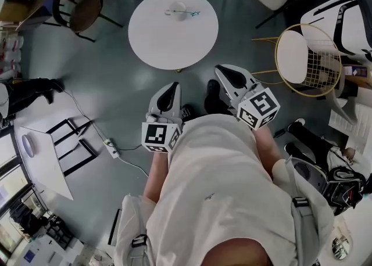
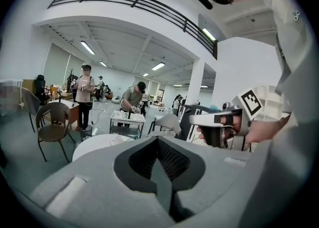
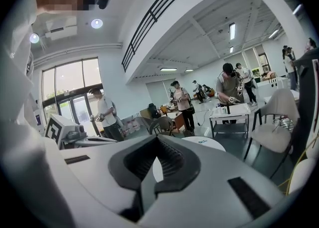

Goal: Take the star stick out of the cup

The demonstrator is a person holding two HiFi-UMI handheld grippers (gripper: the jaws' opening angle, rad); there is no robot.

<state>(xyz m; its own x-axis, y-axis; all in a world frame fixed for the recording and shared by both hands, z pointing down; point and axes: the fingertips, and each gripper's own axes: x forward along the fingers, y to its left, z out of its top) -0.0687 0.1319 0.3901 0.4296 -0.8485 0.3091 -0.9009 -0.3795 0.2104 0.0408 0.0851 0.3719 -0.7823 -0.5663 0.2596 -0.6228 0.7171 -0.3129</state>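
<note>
1. Standing back from the round white bench (image 1: 151, 38), the person holds both grippers close to the body, well apart from the bench.
2. On the far half of the bench, near its middle, sits the cup (image 1: 176, 9). The star stick (image 1: 190, 13) reaches out of it toward the right as a thin greenish line, too small to show the star.
3. The left gripper (image 1: 172, 87) points toward the bench. Its own view shows the jaws pressed together with nothing between them.
4. The right gripper (image 1: 223, 72) is held beside it, to the right and slightly farther forward. Its jaws are also together and empty, and a bit of white bench top shows through the opening above where they meet.
5. Both grippers are well apart from the cup and stick.
6. A brown chair (image 1: 78, 4) stands left of the bench and a gold wire chair (image 1: 302, 56) stands to its right. A power strip (image 1: 111, 148) lies on the grey floor (image 1: 116, 85).
</note>
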